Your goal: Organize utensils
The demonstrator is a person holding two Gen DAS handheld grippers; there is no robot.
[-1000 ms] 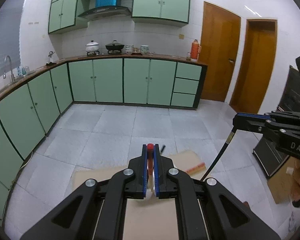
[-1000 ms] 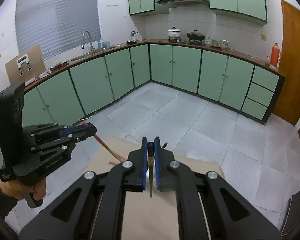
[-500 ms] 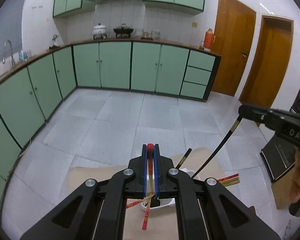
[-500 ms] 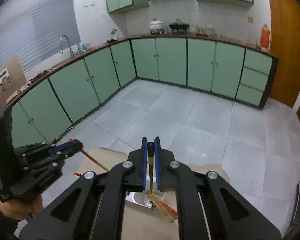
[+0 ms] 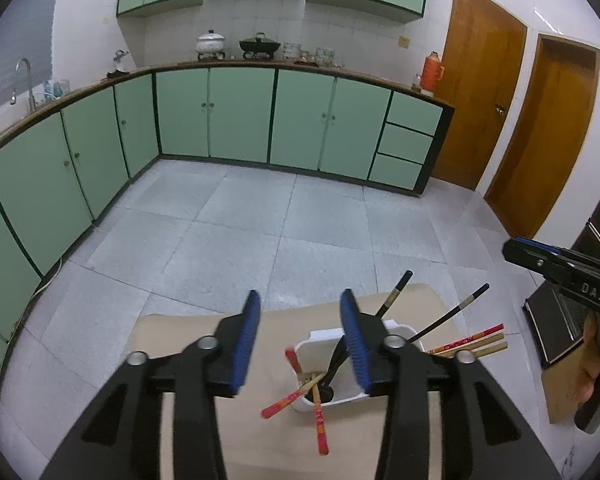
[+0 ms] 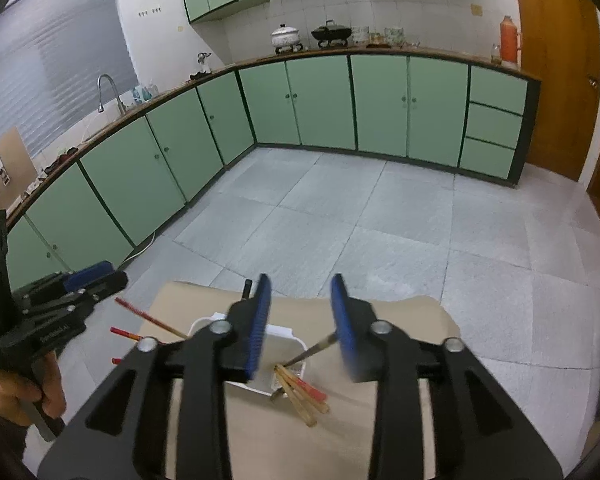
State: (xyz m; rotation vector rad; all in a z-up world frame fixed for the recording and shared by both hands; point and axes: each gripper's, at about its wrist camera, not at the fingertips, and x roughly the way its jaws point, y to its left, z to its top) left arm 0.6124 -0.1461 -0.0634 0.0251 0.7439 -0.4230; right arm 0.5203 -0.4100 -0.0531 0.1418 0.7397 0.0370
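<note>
With both the left claw [image 5: 298,334] and right claw [image 6: 300,322] just opened and gripping nothing, we should lift clear gently, leaving the chopsticks [image 5: 316,394] leaning in the white holder [image 5: 332,398] on the surface [image 5: 188,336] rather than knocking them out.

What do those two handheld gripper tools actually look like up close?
Each gripper is matte black plastic: two angular fingers with cut-out windows, silver pivot bolts and ribbed blue pads. The left gripper and right gripper match. From the side, the right gripper shows white lettering "DAS" on a pistol-style handle.
</note>
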